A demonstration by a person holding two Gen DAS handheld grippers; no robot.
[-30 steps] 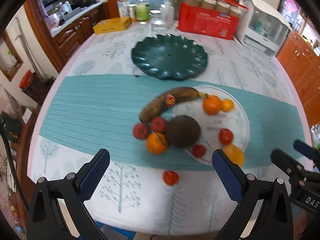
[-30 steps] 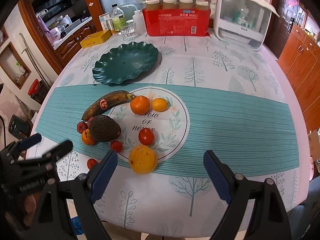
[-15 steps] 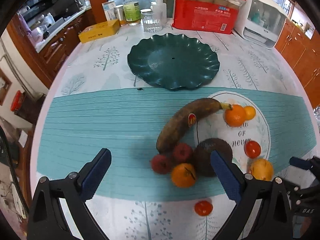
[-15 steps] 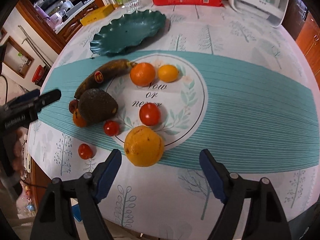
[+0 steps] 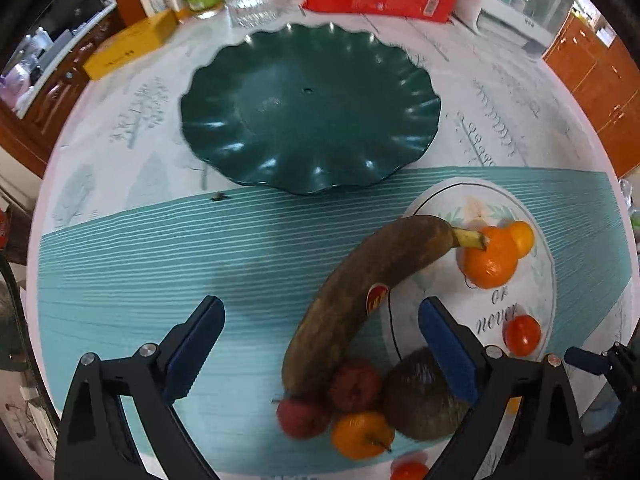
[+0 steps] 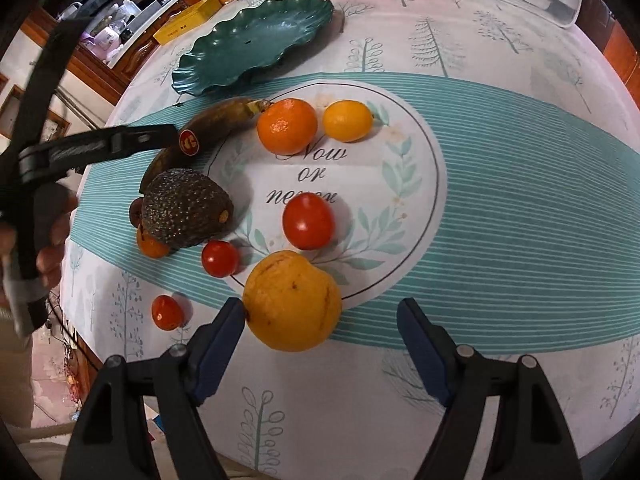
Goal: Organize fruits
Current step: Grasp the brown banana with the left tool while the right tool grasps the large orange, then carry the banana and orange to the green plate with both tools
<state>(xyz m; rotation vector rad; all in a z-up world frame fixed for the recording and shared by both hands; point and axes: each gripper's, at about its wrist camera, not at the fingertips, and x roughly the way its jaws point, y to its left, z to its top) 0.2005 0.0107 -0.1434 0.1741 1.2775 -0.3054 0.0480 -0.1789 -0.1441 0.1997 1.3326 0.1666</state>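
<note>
Left gripper (image 5: 320, 344): jaws released, straddling the brown banana (image 5: 360, 296) on the tabletop (image 6: 520, 60). Right gripper (image 6: 320, 336): jaws released, just short of the large orange (image 6: 292, 300). Green plate (image 5: 308, 108) lies beyond the fruit, bare.

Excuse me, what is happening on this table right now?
A person holds a gripper in each hand to sort fruit. Both grippers are open and hold nothing. The left gripper is around the brown banana; the right gripper is at the big yellow-orange fruit. The green dish has no fruit in it yet.
</note>
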